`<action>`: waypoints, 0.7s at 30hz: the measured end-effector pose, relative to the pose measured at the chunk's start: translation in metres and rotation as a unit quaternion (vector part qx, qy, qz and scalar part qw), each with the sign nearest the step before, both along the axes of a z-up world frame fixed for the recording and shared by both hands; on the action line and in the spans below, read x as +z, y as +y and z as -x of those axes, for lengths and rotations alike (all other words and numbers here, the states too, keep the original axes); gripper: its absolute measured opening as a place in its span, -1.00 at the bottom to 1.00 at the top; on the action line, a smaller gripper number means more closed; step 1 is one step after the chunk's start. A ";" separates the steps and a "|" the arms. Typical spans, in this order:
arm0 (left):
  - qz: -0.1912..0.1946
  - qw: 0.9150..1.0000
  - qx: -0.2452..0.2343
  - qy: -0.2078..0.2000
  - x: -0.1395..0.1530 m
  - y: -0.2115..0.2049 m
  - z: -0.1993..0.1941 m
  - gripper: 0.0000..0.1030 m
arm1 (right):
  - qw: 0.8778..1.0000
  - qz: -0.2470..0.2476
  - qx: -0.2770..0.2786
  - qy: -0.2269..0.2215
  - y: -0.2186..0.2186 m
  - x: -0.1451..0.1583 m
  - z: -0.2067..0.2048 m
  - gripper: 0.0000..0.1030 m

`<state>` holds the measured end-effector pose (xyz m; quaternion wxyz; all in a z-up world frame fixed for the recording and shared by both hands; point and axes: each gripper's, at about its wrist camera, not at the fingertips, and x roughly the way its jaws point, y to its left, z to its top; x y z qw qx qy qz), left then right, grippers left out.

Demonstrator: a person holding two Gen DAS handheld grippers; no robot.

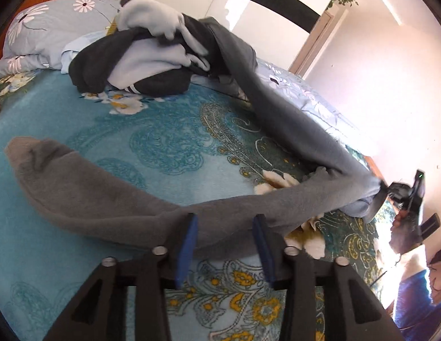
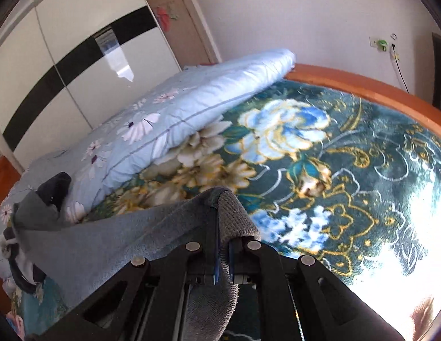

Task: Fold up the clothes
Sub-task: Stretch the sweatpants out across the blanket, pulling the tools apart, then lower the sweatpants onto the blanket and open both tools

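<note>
Now the right gripper, clamped on the long grey knit garment's ribbed end, should pull it taut and flat; left gripper released, straddling it

Left gripper is pointing downward, jaws standing apart. Right gripper is angling downward, jaws clamping fabric between them.

Grey knit garment: its lower end runs out of the right wrist view's bottom edge.
Heap of dark and pale clothes: separate pieces cannot be told apart.
Person's blue sleeve: cut by the frame's rim.
</note>
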<state>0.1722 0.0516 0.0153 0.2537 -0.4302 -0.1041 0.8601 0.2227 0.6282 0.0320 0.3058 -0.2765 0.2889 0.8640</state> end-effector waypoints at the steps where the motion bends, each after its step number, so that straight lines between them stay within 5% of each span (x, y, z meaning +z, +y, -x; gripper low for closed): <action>1: -0.002 1.000 0.006 0.002 0.002 -0.007 -0.001 0.08 | 1.000 0.008 -0.002 -0.004 0.002 -0.005 -0.001 -0.91; 6: 0.014 0.996 0.091 0.015 0.011 -0.055 0.002 0.14 | 0.999 0.017 0.023 -0.037 -0.006 -0.018 0.010 -0.89; 10: 0.060 0.979 0.193 -0.001 0.003 -0.097 0.010 0.16 | 0.999 0.013 0.037 -0.036 -0.017 -0.003 0.006 -0.84; 15: 0.020 0.966 0.253 -0.047 -0.015 -0.134 0.016 0.17 | 0.997 -0.012 0.060 -0.042 -0.038 0.028 -0.011 -0.59; 21: -0.043 0.964 0.251 -0.078 -0.030 -0.141 0.035 0.17 | 0.994 -0.074 0.077 -0.034 -0.073 0.065 -0.022 -0.49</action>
